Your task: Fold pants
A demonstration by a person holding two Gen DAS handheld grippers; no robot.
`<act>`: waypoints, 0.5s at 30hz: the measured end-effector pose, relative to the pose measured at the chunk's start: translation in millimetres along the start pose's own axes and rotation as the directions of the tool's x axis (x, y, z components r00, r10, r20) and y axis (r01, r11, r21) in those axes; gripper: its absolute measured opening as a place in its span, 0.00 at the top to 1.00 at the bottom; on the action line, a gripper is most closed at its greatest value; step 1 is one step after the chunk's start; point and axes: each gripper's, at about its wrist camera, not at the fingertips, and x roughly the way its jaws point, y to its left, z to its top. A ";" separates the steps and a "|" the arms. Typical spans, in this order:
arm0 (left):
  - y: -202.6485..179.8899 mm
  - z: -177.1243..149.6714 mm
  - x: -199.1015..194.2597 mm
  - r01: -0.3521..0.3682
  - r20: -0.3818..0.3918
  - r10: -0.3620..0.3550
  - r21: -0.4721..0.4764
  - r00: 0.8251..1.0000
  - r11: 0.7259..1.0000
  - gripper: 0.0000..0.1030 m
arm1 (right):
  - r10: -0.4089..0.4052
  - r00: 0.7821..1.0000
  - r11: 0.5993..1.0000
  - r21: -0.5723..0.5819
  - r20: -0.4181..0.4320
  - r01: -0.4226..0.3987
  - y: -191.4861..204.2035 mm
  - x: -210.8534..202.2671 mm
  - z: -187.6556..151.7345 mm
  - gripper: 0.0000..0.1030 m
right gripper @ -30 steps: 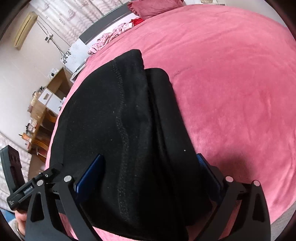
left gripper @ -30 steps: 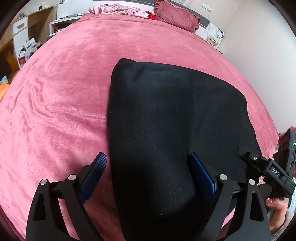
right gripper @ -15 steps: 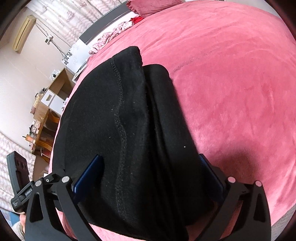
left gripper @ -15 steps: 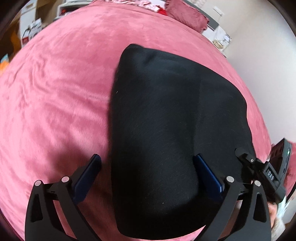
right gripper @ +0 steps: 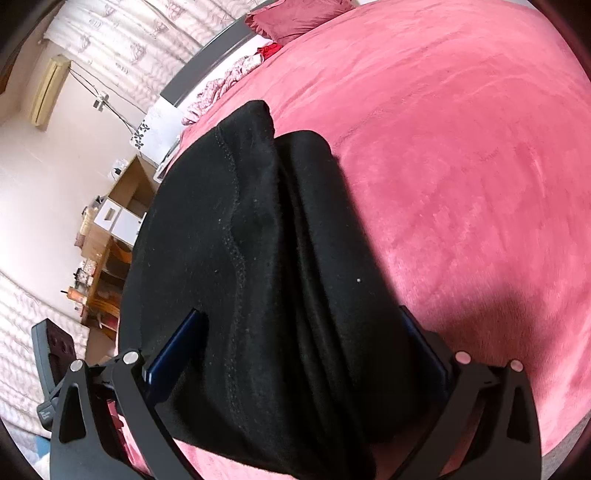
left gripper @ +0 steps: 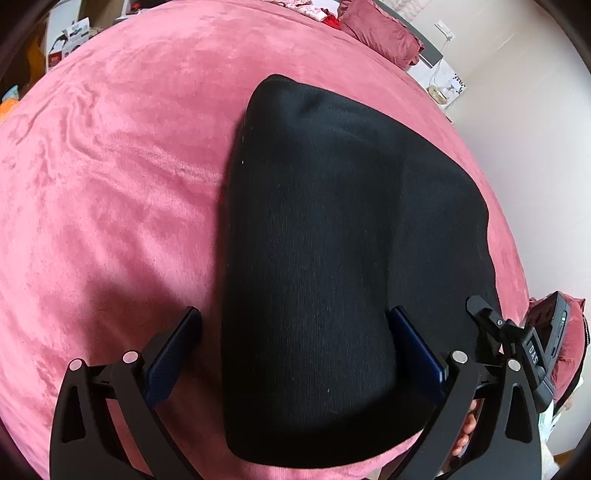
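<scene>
The black pants [left gripper: 332,240] lie folded into a compact stack on the pink bed cover [left gripper: 110,184]. My left gripper [left gripper: 295,325] hovers over the stack's near left edge, jaws wide open, nothing pinched between the blue pads [left gripper: 173,354]. In the right wrist view the same pants [right gripper: 266,258] show their layered right edge and a stitched seam. My right gripper [right gripper: 303,328] stands open over that edge, its pads [right gripper: 173,350] apart from the cloth. The right gripper's body [left gripper: 517,343] shows at the lower right of the left wrist view.
Pink cover spreads wide on both sides of the stack. A dark pink pillow [left gripper: 384,31] and loose patterned clothes [right gripper: 221,92] lie at the head of the bed. Shelves and boxes [right gripper: 118,218] stand beside the bed. A white wall [left gripper: 535,147] runs along the right.
The left gripper's jaws have spread a little wider and it has rolled and shifted over the stack. The right gripper has stayed open and almost still. The pants lie as before.
</scene>
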 end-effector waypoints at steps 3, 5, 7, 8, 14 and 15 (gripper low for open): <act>1.9 -4.4 -2.6 0.013 -0.003 -0.012 0.008 1.000 1.000 0.03 | 0.005 1.000 1.000 0.005 -0.002 -0.005 -0.8 -0.7 0.3 0.02; 2.0 -5.6 -3.8 0.015 -0.006 -0.015 0.014 1.000 1.000 0.03 | -0.012 1.000 1.000 -0.009 -0.011 0.011 4.4 0.0 -0.6 0.02; 2.7 -6.5 -4.4 0.021 -0.016 -0.020 0.011 1.000 1.000 0.03 | -0.028 0.999 0.999 -0.027 -0.022 0.027 7.9 0.6 -0.1 0.02; 2.7 -7.1 -4.3 0.024 -0.022 -0.024 0.009 0.999 1.000 0.03 | -0.031 0.999 0.999 -0.030 -0.025 0.030 8.8 1.0 0.4 0.02; -2.9 -7.6 -1.4 0.037 -0.036 -0.035 0.046 0.999 0.998 0.03 | -0.036 0.999 0.999 -0.039 -0.038 0.034 10.1 2.3 2.5 0.02; -3.5 -8.3 -1.3 0.036 -0.036 -0.034 0.055 0.999 0.998 0.03 | -0.042 0.998 0.998 -0.045 -0.039 0.040 11.1 2.7 2.1 0.02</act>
